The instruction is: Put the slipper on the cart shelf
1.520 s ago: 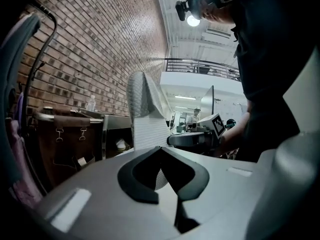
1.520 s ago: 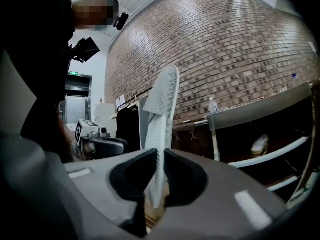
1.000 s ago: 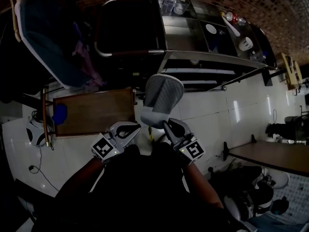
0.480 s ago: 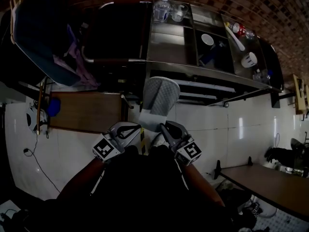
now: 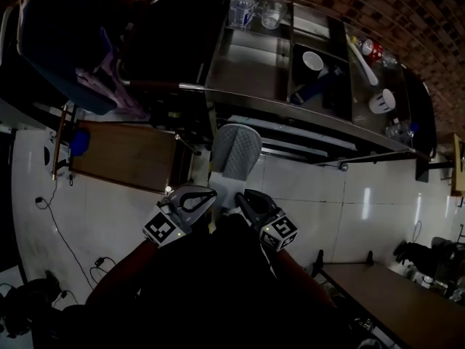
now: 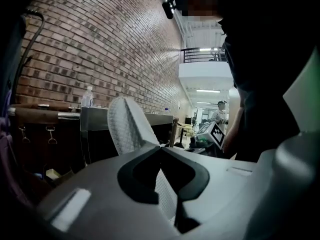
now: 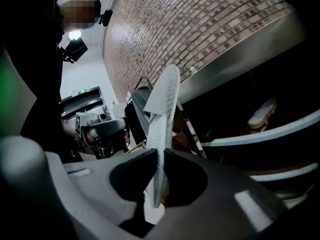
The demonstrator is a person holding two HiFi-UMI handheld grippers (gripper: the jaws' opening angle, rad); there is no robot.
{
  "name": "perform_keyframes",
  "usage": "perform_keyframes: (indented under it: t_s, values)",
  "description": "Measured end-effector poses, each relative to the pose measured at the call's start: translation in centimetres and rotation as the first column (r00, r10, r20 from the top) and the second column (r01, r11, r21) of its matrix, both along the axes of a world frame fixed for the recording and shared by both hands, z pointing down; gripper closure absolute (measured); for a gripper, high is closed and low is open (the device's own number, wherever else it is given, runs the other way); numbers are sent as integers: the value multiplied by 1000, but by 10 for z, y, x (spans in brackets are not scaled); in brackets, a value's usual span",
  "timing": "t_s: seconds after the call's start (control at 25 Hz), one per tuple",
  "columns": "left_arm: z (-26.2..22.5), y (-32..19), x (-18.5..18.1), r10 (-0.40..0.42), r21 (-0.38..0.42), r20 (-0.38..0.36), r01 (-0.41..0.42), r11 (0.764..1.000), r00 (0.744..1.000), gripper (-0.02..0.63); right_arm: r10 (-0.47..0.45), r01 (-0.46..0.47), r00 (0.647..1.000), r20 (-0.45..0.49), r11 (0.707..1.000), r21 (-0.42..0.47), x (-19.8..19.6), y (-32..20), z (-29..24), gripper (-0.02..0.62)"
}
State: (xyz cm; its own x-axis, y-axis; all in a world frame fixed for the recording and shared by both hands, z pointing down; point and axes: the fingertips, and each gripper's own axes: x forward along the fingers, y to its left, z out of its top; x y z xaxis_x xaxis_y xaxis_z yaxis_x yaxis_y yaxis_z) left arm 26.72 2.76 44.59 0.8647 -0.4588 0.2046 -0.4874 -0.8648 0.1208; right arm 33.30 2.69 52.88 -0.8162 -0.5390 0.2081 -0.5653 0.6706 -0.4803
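- Right gripper (image 7: 161, 154): jaws nearly closed, clamped on the slipper (image 5: 235, 150) sole edge.
- Left gripper (image 6: 160, 148): jaws closed tip to tip on the slipper's other edge.
- Marker cubes (image 5: 161, 229) carry black-and-white square codes, with no readable text.
- Grey-and-white slipper is held upright, toe up, over the tiled floor (image 5: 312, 195), just in front of the cart, not yet on a shelf.
- Steel cart (image 5: 290, 111) has tiered shelves holding cups and clutter.
- Water bottle (image 5: 240, 7) stands on the top shelf, its label too small to read.

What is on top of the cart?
A water bottle, a glass, a white bowl and a white cup stand on the cart. The top covers its lower shelves.
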Motion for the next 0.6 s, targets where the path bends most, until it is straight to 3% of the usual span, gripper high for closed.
perform_keyframes:
  t_s: [0.16,0.36,0.6]
  values:
    - [5,-7,-2,-7,-24,-18,6,1000,1000,601,9,-8,1000,11,994,-108,2,-1,28,552]
    - [11,-15,-9,3,-23,-26,-4,1000,1000,601,41,-36,999,9,958,-285,5,-7,68,552]
    - [28,-27,-12,18,-28,-9,-18,999,1000,601,46,-63,997,-60,948,-313,9,-35,92,551]
